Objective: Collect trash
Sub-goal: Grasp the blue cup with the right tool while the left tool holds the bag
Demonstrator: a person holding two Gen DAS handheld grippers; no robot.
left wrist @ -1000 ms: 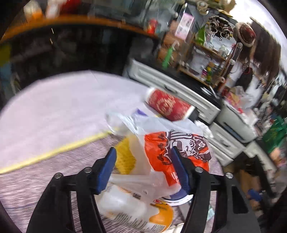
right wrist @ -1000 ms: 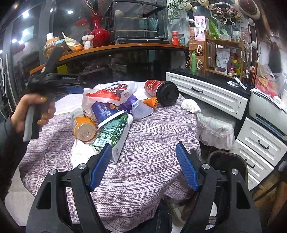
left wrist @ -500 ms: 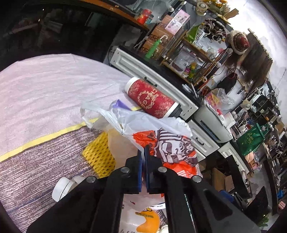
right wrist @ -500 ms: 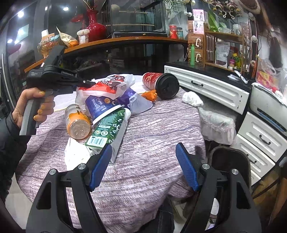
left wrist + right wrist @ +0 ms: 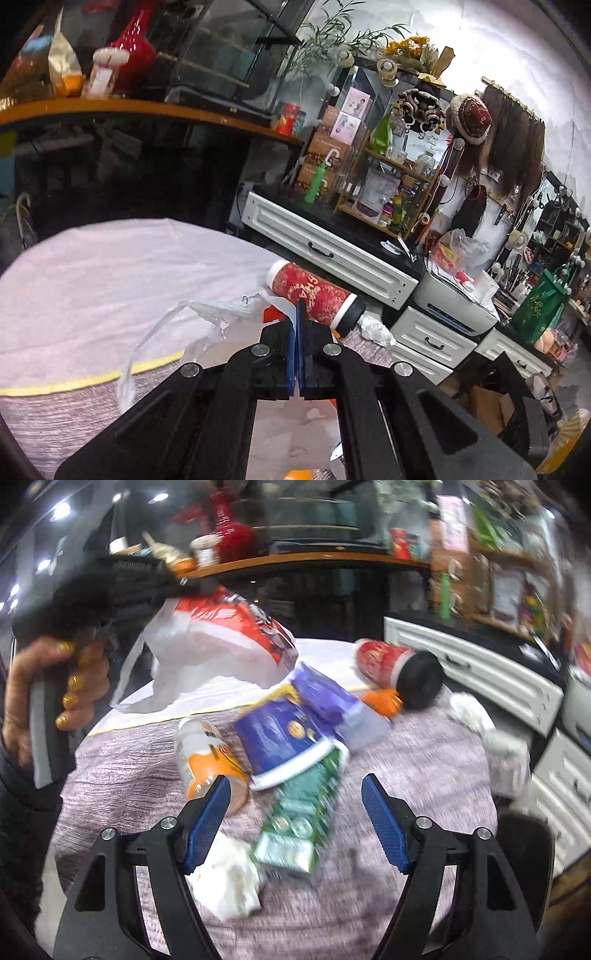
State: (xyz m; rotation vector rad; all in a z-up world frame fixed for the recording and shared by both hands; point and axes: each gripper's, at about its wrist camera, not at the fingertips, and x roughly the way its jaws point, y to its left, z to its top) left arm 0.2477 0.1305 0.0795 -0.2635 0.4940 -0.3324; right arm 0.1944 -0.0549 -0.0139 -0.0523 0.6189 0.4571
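Since my left gripper (image 5: 296,334) clamped shut on the plastic bag (image 5: 221,638), which it straddled with open jaws a second ago, the bag has come up off the table (image 5: 424,768). From the right wrist view it now hangs from the pinched edge, orange print on top, white body sagging, one handle loop trailing toward the cloth. I take this as the collecting bag secured, held by one side of its mouth only.

My right gripper (image 5: 295,819) stands wide open with nothing between the pads, and has swung in over the pile: green carton (image 5: 299,819), blue cup (image 5: 280,746), orange-capped bottle (image 5: 207,760), crumpled tissue (image 5: 225,878). Red canister (image 5: 399,664) lies on its side further back, near the table's far edge. None of this is bagged yet.

Limits of view:
- Right wrist picture is motion-blurred; labels unreadable.
- Left wrist view shows only a wisp of film and a strip of orange past the closed pads; most of the bag is below the frame.
- Whether the bag mouth hangs open I cannot tell.
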